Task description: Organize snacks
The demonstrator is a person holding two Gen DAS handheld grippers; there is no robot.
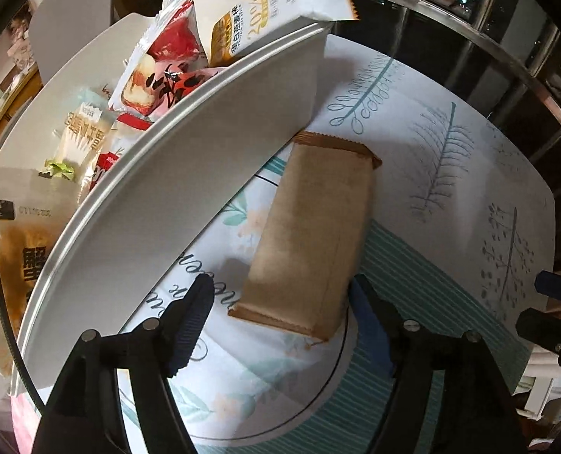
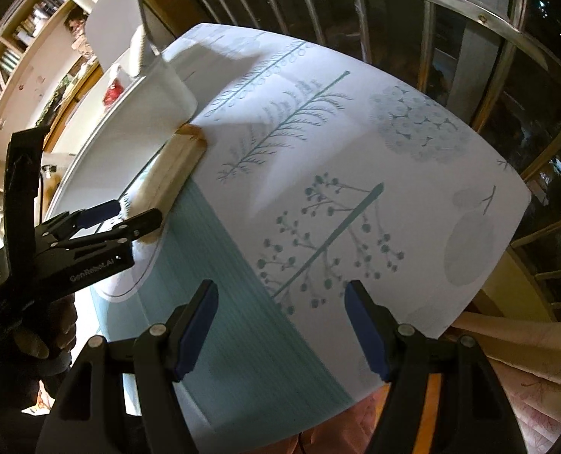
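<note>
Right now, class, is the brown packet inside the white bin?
No, the brown packet lies on the tablecloth beside the white bin.

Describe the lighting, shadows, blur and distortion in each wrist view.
Left wrist view: warm dim light, sharp focus, the white bin rim bowed by the fisheye, its shadow falling across the brown snack packet. Right wrist view: brighter on the tablecloth, crossed by angular shadows, slightly blurred; dark window bars curve strongly.

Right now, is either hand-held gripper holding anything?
No. The left hand-held gripper stands open around the brown snack packet; the right hand-held gripper is open and empty.
</note>
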